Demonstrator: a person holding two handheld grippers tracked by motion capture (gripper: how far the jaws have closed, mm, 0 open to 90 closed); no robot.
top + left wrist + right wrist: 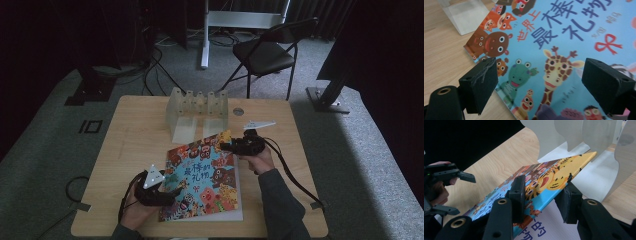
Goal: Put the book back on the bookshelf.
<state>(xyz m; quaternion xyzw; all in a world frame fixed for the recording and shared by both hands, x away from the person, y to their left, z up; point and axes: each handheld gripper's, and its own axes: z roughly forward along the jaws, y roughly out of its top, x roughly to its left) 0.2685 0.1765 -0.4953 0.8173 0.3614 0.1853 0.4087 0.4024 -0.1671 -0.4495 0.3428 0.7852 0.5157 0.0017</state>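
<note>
Lying near the worktop's (130, 130) front edge, the picture book (207, 180) had its cover raised, pinched by the right claw (544, 195). The left claw (536, 82) hovered spread over the book's left edge. A translucent rack (197, 107) stood behind.

The picture book's cover (564, 45) carries the only readable writing. In the left gripper view, small red characters read 世界上, and beside them large blue ones begin 最棒 on one line, with 礼物 below; a few tiny characters beside these are too blurred to read. In the right gripper view, the white page under the lifted cover (554, 177) shows blue characters, perhaps 的 and 物.
</note>
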